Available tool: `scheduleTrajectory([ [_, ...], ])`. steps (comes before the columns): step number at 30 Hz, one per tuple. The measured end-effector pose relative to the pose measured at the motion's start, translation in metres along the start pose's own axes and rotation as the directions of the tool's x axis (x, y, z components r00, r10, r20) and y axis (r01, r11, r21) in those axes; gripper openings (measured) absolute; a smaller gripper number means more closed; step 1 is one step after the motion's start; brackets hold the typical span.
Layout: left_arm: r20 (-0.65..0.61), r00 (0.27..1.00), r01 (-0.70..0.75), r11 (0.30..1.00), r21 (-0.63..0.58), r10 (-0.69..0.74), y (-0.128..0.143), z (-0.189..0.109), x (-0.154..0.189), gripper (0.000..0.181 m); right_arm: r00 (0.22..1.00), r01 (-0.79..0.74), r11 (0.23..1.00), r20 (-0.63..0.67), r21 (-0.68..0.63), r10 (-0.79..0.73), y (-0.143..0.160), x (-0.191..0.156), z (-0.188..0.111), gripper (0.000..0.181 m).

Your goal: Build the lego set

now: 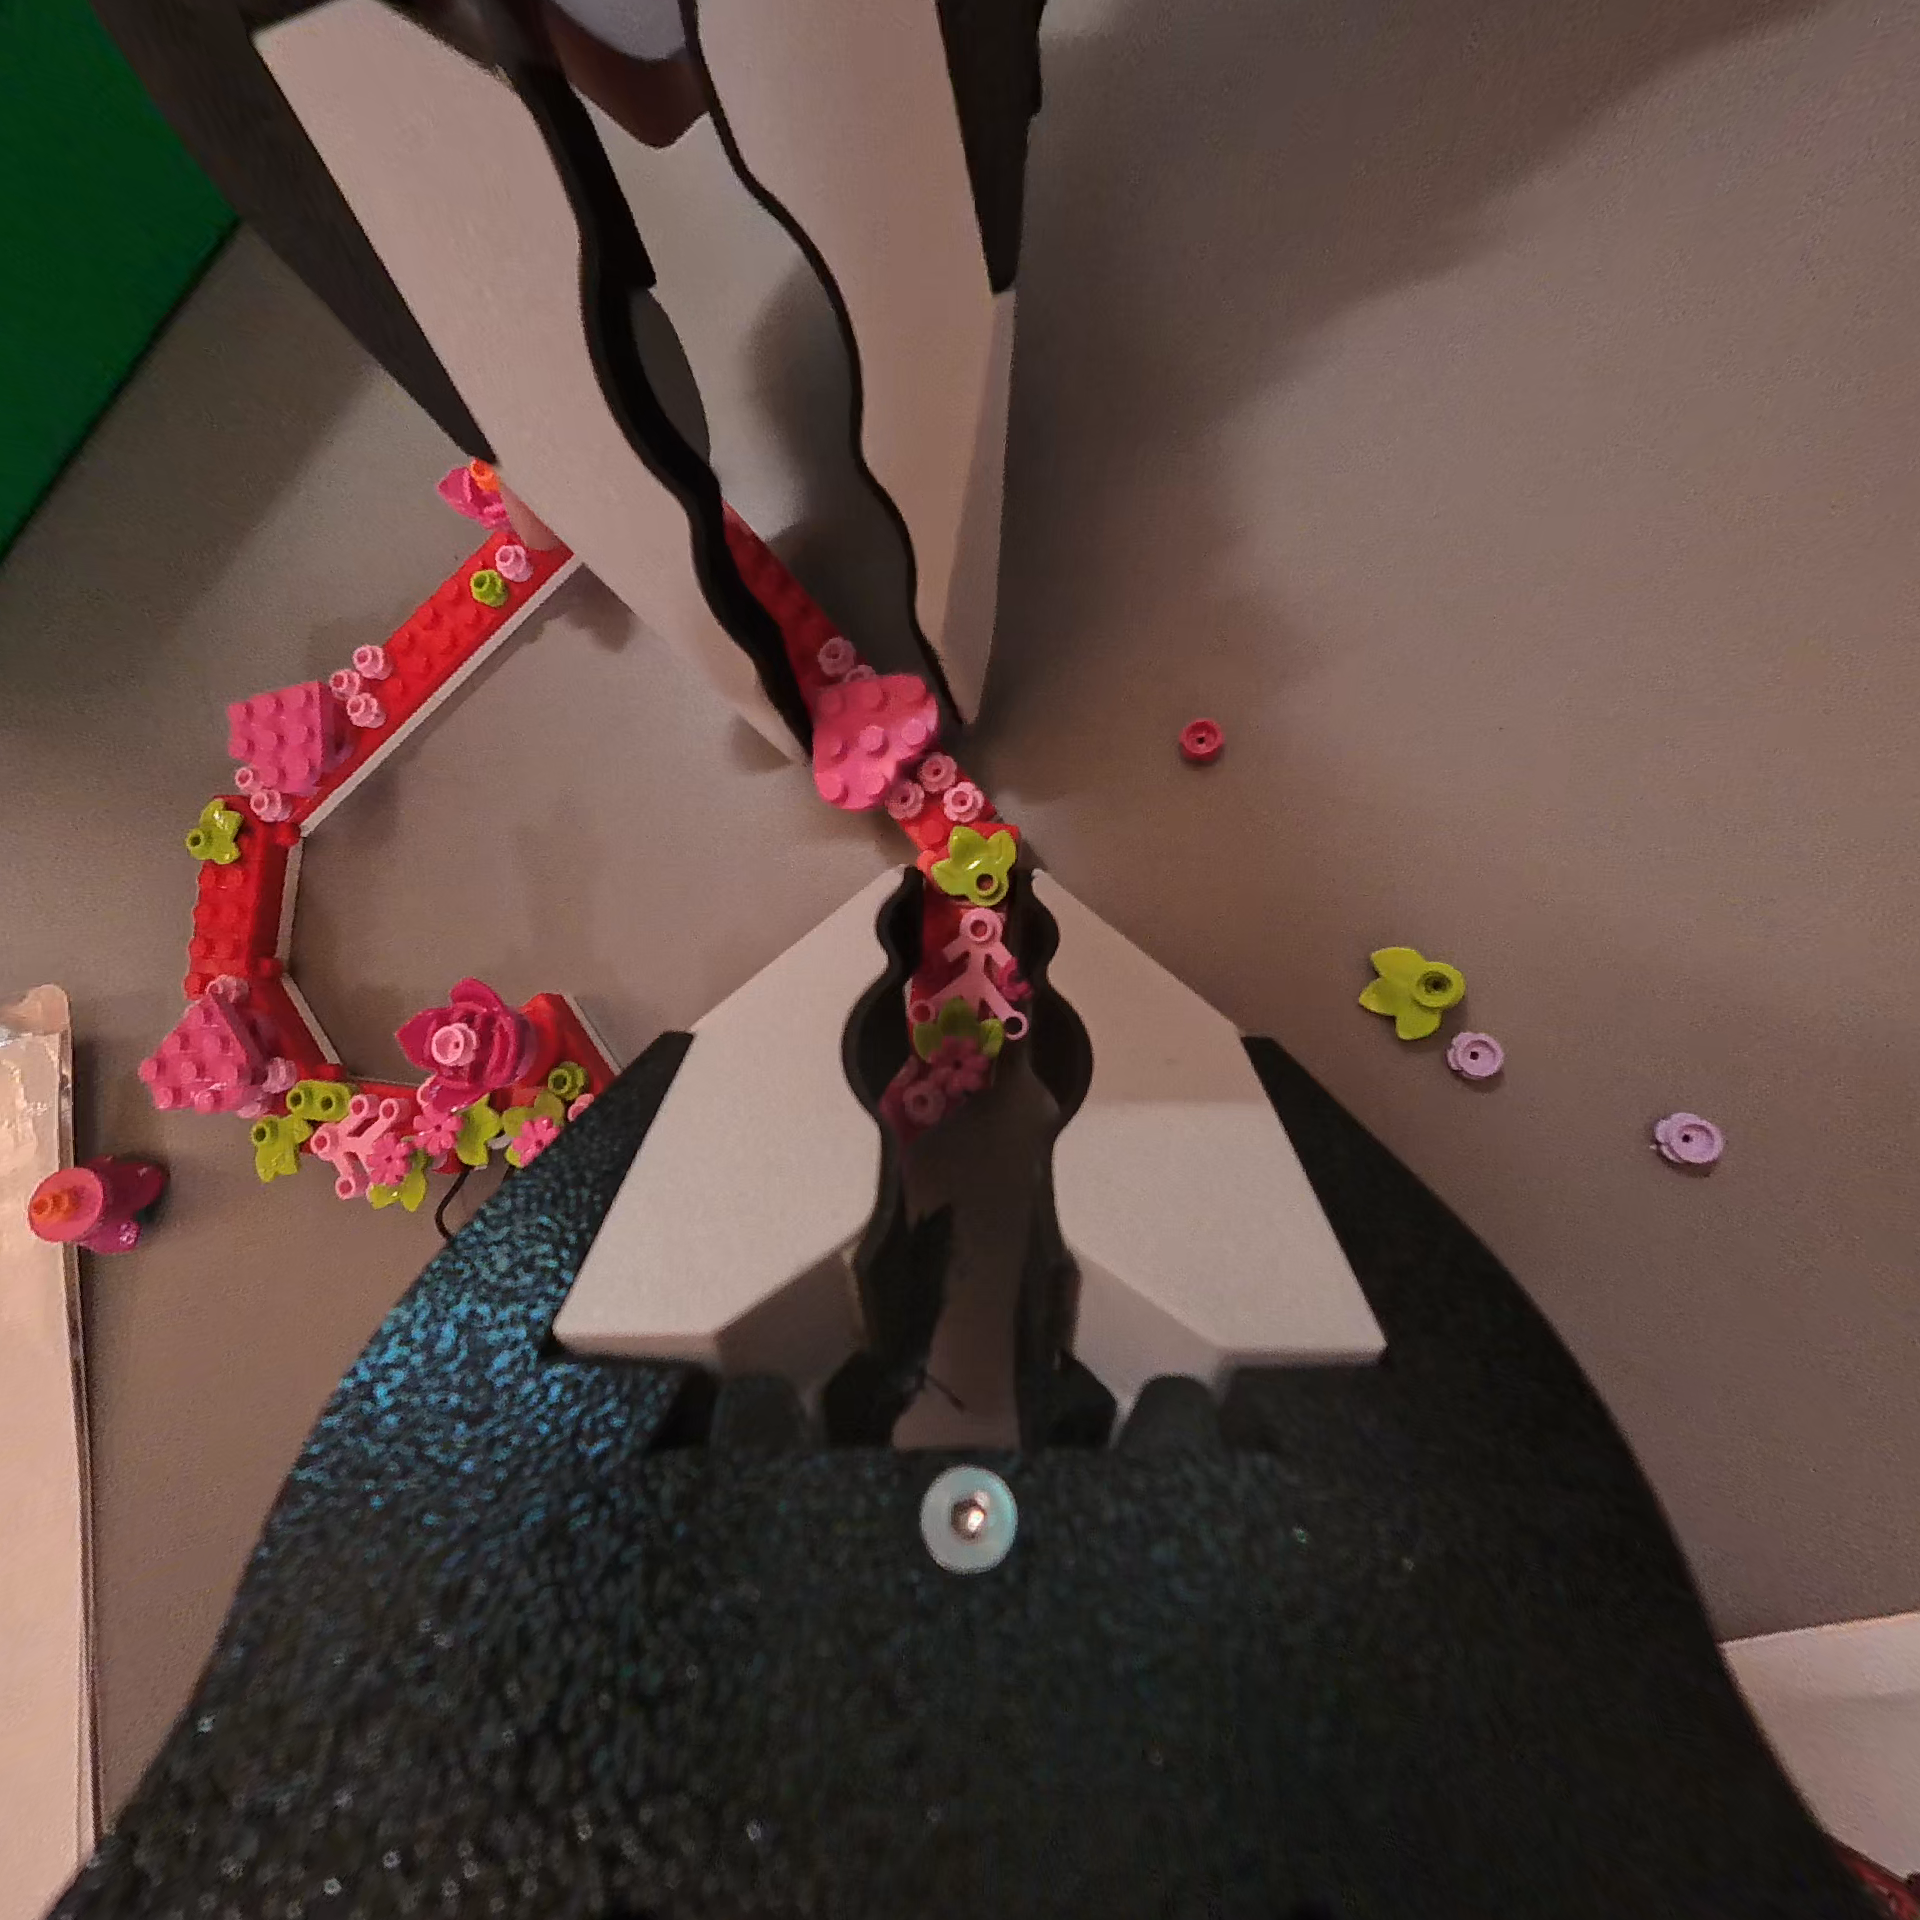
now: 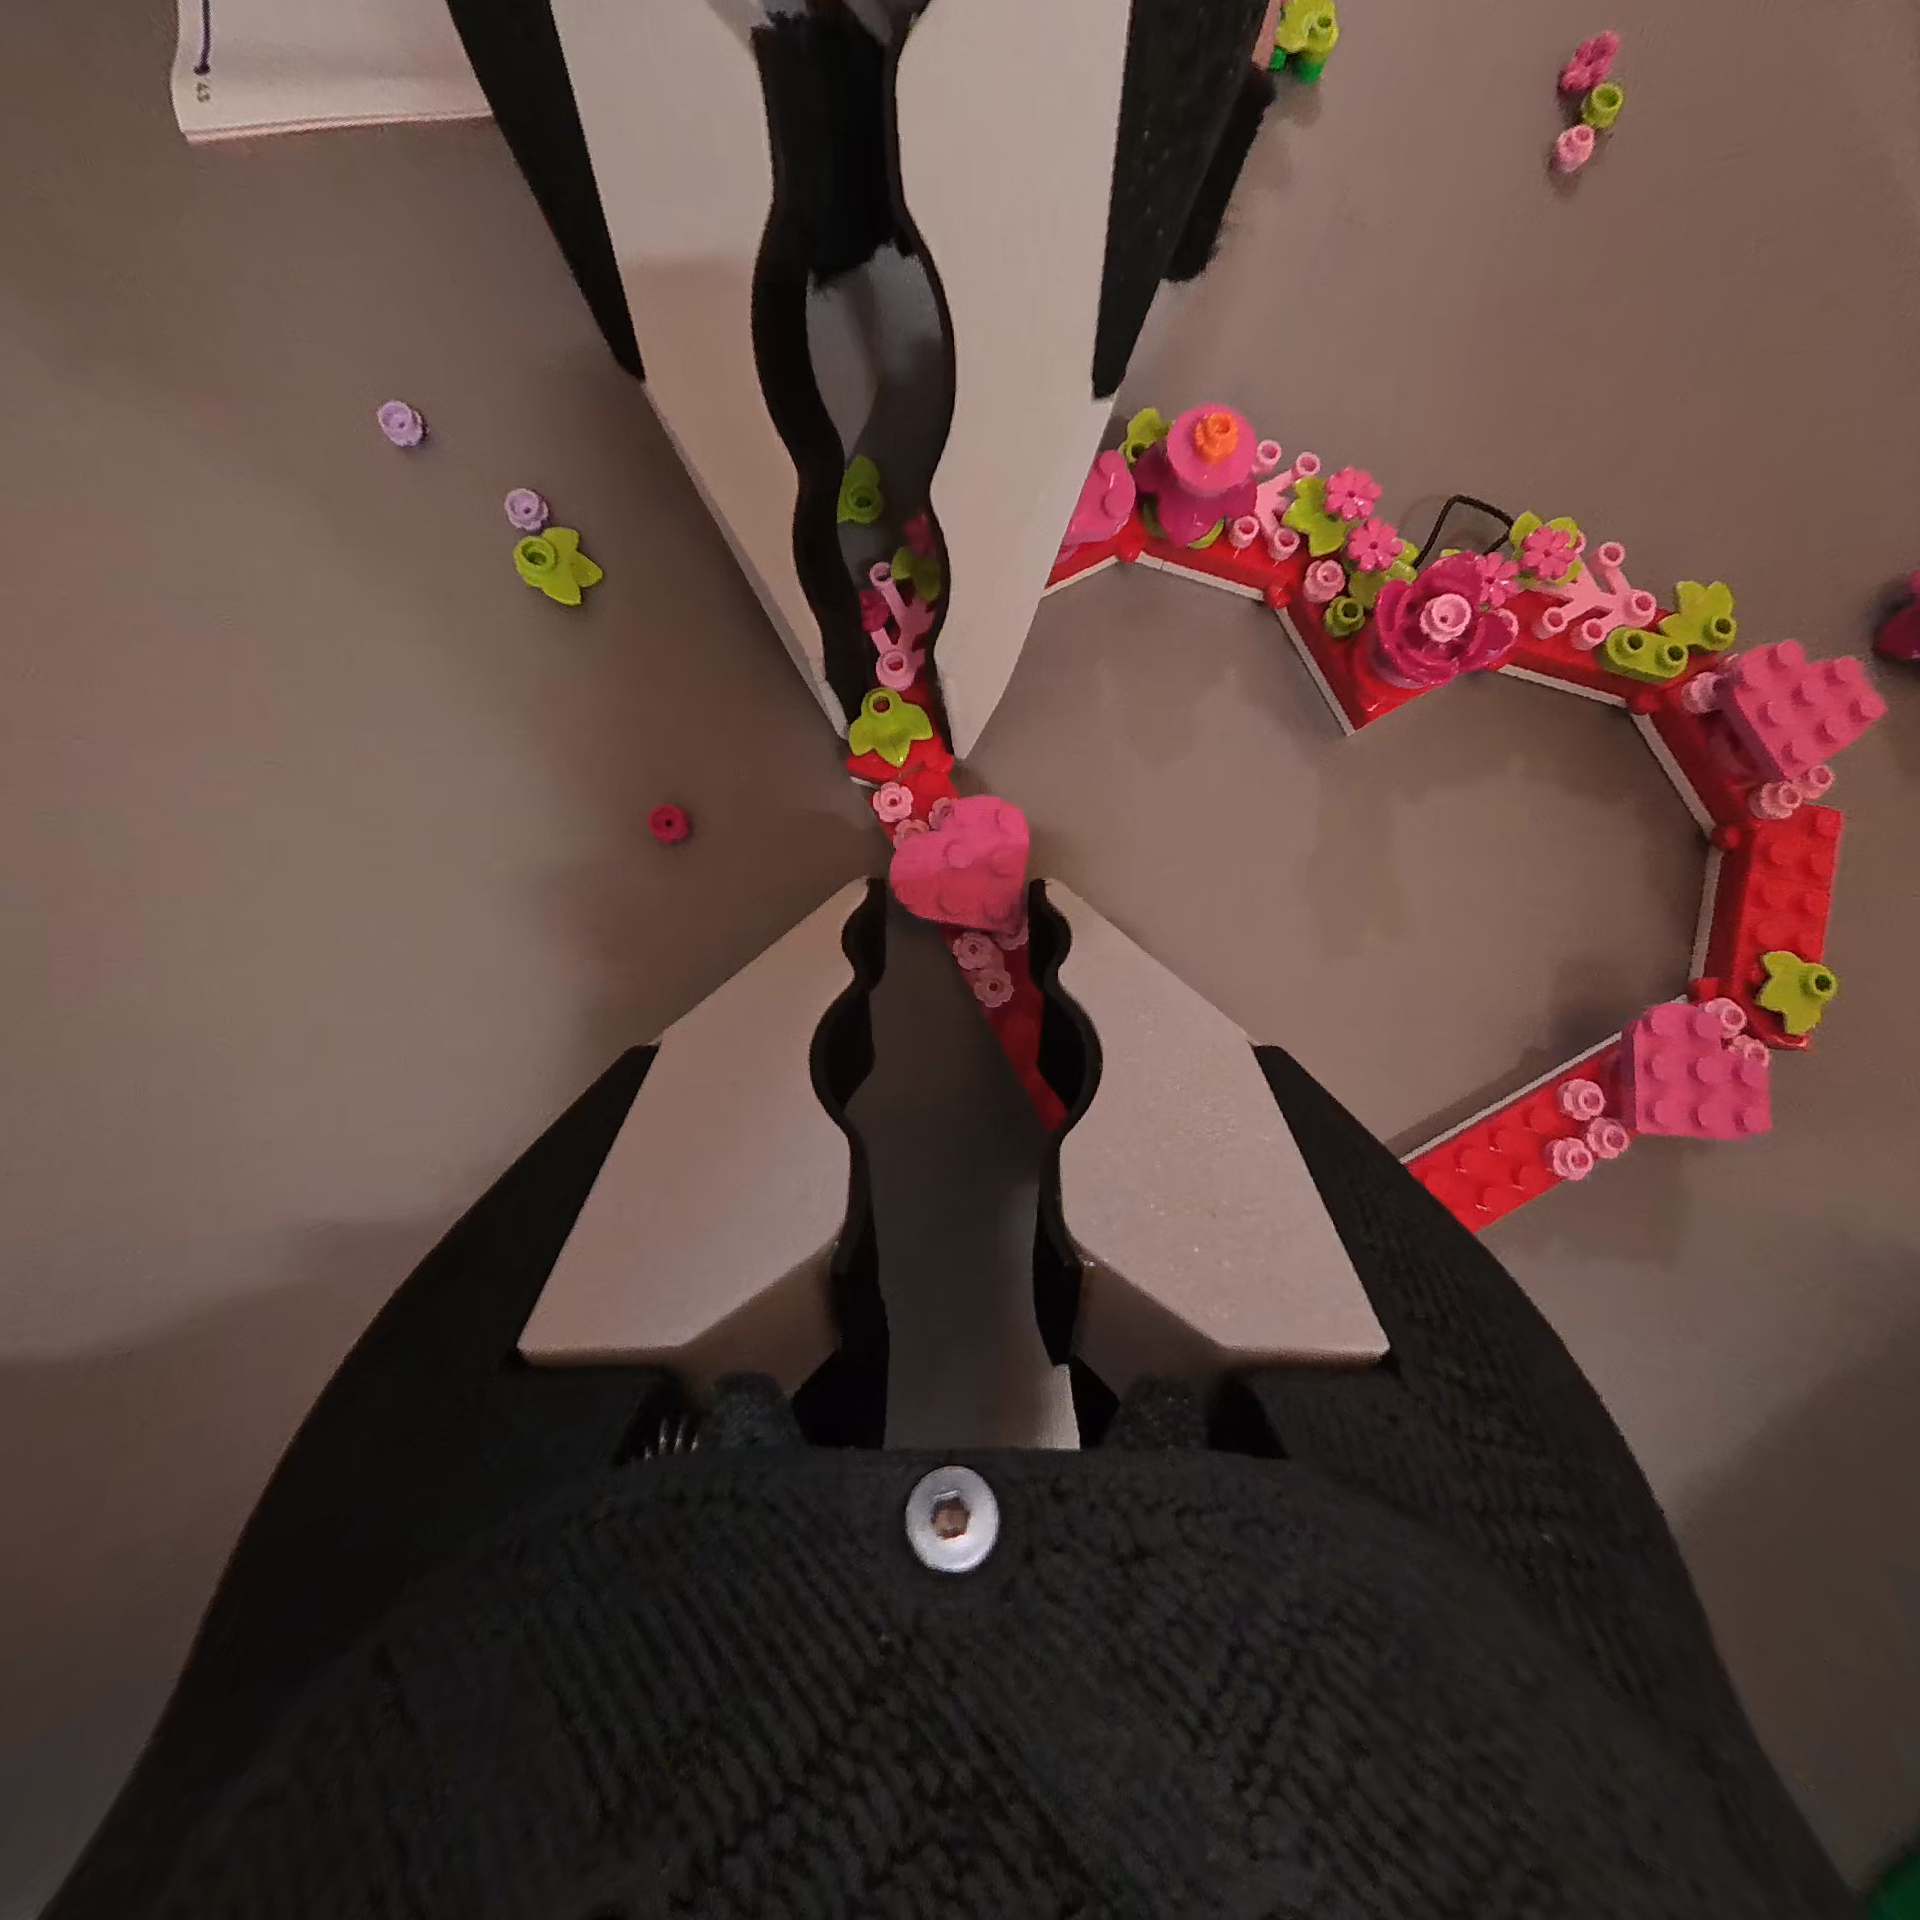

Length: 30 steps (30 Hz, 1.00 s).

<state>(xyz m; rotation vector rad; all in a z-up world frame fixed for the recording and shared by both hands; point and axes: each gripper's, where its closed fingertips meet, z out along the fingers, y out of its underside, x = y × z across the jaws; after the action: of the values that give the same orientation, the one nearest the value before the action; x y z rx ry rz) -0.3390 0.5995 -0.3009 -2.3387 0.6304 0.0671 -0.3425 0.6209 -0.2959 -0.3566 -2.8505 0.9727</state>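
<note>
We are clamping the nearly finished red heart frame [image 2: 1766, 904] with both grippers [image 1: 961, 883] [image 2: 951, 883]; loose leaves and studs at left are remaining

A plain grey-brown table [image 1: 1558, 416] carries everything, and the red heart-shaped lego frame [image 2: 1766, 904] lies flat on it, studded with pink hearts, flowers and lime leaves. Loose pieces sit apart on the bare surface: a small dark-red round stud [image 1: 1201, 741], a lime leaf [image 1: 1411, 990] just beside a lilac round stud [image 1: 1475, 1056], and another lilac stud [image 1: 1687, 1141] farther out. A magenta flower piece with an orange centre [image 1: 94, 1205] lies next to a white booklet edge [image 1: 36, 1455], and a white paper sheet [image 2: 312, 73] rests at the far edge.
</note>
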Motion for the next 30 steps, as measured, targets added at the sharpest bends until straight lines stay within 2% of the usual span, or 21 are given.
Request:
scheduleTrajectory([
  [12, -0.001, 1.0, 0.002, 1.0, 0.0, -0.002, 0.0, 0.001, 0.0, 0.016, 0.999, 0.016, 1.0, -0.036, 0.021, -0.016, -0.004, -0.003, -0.006, 0.028],
  [16, -0.001, 1.0, 0.002, 1.0, 0.0, -0.002, 0.0, 0.001, 0.0, 0.016, 0.999, -0.043, 0.998, -0.026, 0.053, 0.045, -0.011, 0.002, -0.008, 0.029],
  [23, 0.0, 1.0, 0.002, 1.0, 0.002, -0.002, 0.0, 0.001, -0.001, 0.016, 0.988, -0.149, 0.989, 0.031, -0.01, 0.149, -0.009, 0.009, -0.001, 0.034],
  [30, -0.012, 1.0, -0.015, 1.0, -0.001, 0.015, 0.002, -0.001, 0.002, 0.016, 0.976, -0.211, 0.977, -0.057, -0.026, 0.21, -0.016, 0.03, -0.002, 0.033],
])
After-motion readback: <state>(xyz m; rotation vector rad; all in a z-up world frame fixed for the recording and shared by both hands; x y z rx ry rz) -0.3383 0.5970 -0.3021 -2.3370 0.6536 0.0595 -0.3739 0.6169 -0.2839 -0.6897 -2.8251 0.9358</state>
